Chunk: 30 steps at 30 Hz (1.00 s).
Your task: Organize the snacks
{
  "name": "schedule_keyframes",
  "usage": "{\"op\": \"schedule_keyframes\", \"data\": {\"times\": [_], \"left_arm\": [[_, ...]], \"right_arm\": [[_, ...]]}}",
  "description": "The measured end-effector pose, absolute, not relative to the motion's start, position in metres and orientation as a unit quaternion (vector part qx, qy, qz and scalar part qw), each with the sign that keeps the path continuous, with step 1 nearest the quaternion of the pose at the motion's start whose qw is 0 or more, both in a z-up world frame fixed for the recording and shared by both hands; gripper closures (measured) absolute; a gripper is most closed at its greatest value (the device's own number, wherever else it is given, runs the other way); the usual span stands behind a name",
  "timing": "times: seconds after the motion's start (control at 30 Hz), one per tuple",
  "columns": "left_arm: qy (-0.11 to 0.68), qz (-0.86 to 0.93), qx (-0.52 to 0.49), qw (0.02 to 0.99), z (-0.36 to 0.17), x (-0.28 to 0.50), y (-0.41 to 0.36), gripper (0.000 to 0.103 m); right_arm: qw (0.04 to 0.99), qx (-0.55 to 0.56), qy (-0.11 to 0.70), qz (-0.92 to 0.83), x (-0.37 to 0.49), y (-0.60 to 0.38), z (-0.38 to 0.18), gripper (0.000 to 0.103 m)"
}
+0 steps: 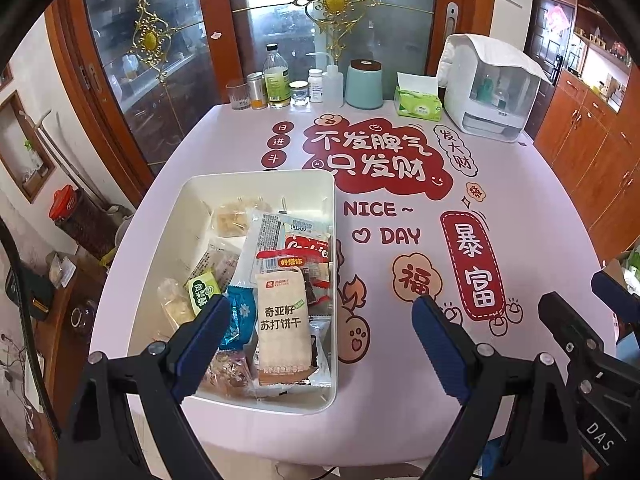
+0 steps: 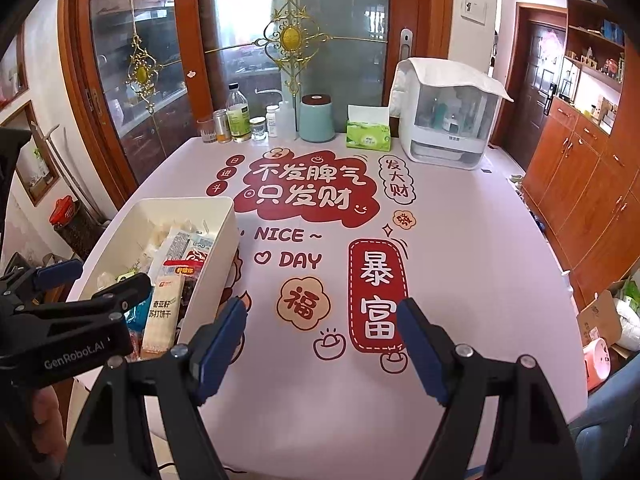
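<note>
A white rectangular bin sits on the left part of the table, holding several snack packs: a beige cracker pack on top, a red cookie pack, a blue wrapper and a green one. My left gripper is open and empty, hovering over the bin's near right corner. The bin also shows in the right wrist view, with the cracker pack. My right gripper is open and empty over the printed table, right of the bin. The left gripper appears there over the bin.
The table has a pink cover with red prints. Along its far edge stand bottles and jars, a teal canister, a green tissue box and a white appliance. Wooden cabinets stand on the right.
</note>
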<state>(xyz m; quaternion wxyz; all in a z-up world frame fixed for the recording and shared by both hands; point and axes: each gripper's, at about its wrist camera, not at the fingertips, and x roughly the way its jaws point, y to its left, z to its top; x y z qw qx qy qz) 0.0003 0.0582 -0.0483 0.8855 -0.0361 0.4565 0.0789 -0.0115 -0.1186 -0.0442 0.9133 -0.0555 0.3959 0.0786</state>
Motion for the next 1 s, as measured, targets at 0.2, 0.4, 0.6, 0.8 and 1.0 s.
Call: {"op": "schedule_keyframes", "data": {"times": [0.2, 0.4, 0.6, 0.8, 1.0], "left_arm": [[0.454, 0.073, -0.030, 0.888, -0.0465, 0.0022, 0.0600, 0.012], [0.453, 0.068, -0.026, 0.888, -0.0452, 0.0034, 0.0600, 0.012], [0.453, 0.067, -0.024, 0.888, -0.0441, 0.0035, 0.0589, 0.012], [0.455, 0.064, -0.023, 0.888, -0.0446, 0.0037, 0.0587, 0.012], [0.456, 0.063, -0.023, 0.888, -0.0446, 0.0044, 0.0586, 0.012]], "right_arm": [[0.913, -0.054, 0.398, 0.076, -0.0107, -0.1159, -0.0439, 0.025], [0.913, -0.054, 0.398, 0.076, -0.0104, -0.1164, -0.0436, 0.025], [0.913, -0.051, 0.398, 0.075, -0.0098, -0.1142, -0.0428, 0.025], [0.912, -0.050, 0.401, 0.074, -0.0092, -0.1119, -0.0435, 0.025], [0.911, -0.047, 0.403, 0.073, -0.0087, -0.1099, -0.0454, 0.025]]}}
